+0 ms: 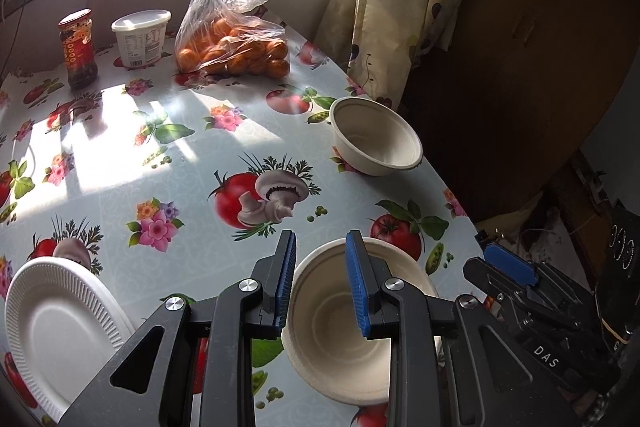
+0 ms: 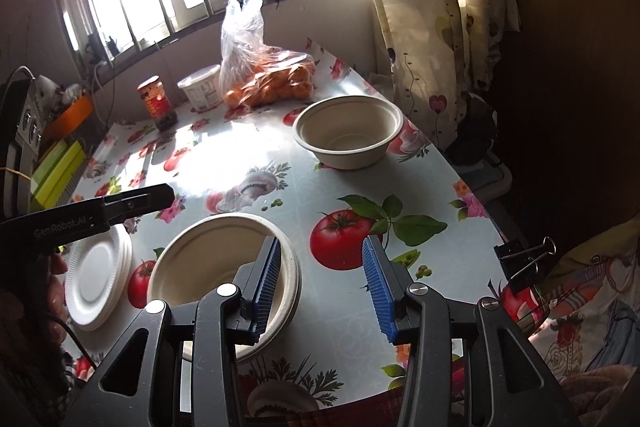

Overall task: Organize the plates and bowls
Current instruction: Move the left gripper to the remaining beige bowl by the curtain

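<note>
A near beige paper bowl (image 1: pixel 340 339) (image 2: pixel 208 267) sits at the table's front. My left gripper (image 1: pixel 322 281) is open above it, its right finger over the bowl's inside. A second beige bowl (image 1: pixel 374 137) (image 2: pixel 348 131) stands farther back near the right table edge. A stack of white paper plates (image 1: pixel 52 335) (image 2: pixel 98 275) lies at the front left. My right gripper (image 2: pixel 320 287) is open and empty, its left finger over the near bowl's right rim. It also shows at the right of the left wrist view (image 1: pixel 508 263).
The table (image 1: pixel 192 155) has a fruit-print cloth. At the back stand a red-lidded jar (image 1: pixel 78 49) (image 2: pixel 158 103), a white tub (image 1: pixel 140 37) (image 2: pixel 202 89) and a plastic bag of oranges (image 1: pixel 236 27) (image 2: pixel 264 75). A curtain (image 2: pixel 432 7) hangs at the right edge. A binder clip (image 2: pixel 524 263) grips the table's edge.
</note>
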Demonstrator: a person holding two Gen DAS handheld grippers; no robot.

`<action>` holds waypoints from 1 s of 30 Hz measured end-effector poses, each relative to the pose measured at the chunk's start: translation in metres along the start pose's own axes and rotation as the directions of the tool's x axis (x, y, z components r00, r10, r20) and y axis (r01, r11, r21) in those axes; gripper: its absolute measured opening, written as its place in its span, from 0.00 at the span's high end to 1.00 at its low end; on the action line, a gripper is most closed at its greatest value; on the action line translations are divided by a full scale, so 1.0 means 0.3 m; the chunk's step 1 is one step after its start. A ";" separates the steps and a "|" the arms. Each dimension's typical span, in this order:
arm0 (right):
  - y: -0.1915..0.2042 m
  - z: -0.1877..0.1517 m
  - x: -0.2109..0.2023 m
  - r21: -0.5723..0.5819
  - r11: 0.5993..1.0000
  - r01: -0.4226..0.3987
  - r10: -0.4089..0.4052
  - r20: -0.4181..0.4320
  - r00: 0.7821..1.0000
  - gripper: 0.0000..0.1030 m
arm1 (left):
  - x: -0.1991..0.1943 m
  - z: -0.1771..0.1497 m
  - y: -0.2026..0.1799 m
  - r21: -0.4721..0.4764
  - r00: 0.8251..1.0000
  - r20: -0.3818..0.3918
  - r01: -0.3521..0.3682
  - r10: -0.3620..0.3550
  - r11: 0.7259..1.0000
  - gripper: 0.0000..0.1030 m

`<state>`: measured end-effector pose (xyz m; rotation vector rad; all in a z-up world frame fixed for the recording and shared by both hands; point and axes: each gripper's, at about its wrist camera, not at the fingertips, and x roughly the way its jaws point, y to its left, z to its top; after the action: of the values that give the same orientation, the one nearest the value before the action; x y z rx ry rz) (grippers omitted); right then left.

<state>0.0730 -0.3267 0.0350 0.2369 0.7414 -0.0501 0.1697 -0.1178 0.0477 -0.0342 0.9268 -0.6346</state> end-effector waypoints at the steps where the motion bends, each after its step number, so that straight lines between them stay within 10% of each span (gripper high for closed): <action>1: -0.009 0.011 0.005 0.001 1.000 0.004 -0.004 0.002 1.000 0.59 | 0.007 0.013 -0.004 0.004 1.000 0.002 -0.001 0.001 1.000 0.74; 30: -0.227 0.262 0.203 0.095 0.995 0.000 0.001 -0.017 1.000 0.59 | 0.263 0.327 -0.053 0.068 0.999 -0.049 0.011 -0.008 0.998 0.74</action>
<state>0.1612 -0.4087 0.0365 0.3290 0.7566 -0.0831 0.2700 -0.1954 0.0546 0.0381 0.9524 -0.6778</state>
